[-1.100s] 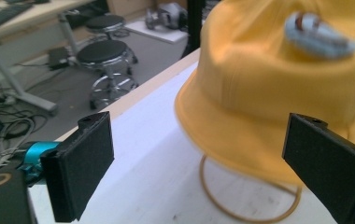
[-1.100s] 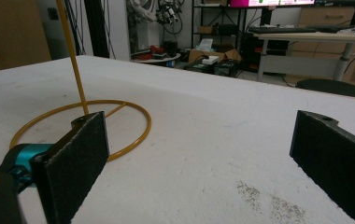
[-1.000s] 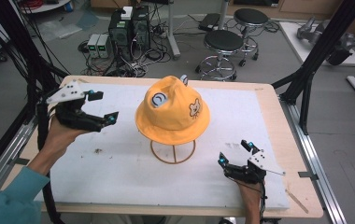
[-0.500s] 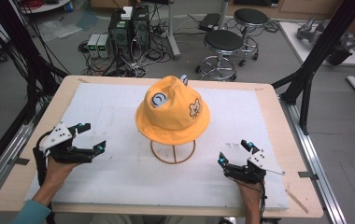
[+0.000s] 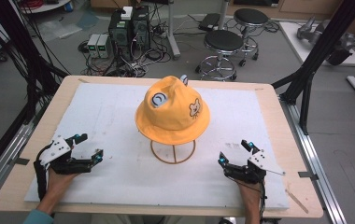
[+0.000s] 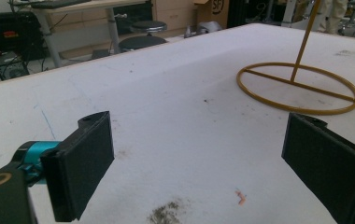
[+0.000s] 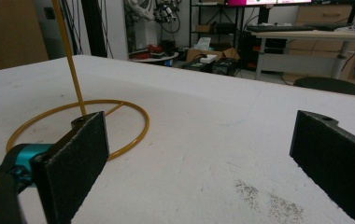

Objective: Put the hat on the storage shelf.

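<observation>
Both grippers idle near the tabletop's front edge, hat on its stand.

High view: the hat [image 5: 172, 110] sits on the stand [image 5: 173, 152] mid-tabletop; the left gripper [image 5: 86, 146] lies by the front-left corner, the right gripper [image 5: 233, 153] by the front-right, both with jaws apart and holding nothing. Left gripper view: wide-set jaws frame the mat [image 6: 166, 116], the stand's ring ahead. Right gripper view: jaws spread, ring beyond. Judging by this, a resting step; any next move would need a reach inward to the hat's brim.

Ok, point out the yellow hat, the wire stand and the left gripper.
yellow hat [image 5: 172, 111], high view, on the crown.
wire stand [image 6: 299, 87], left gripper view, on the ring's crossbar.
left gripper [image 5: 86, 147], high view, between its open jaws.
</observation>
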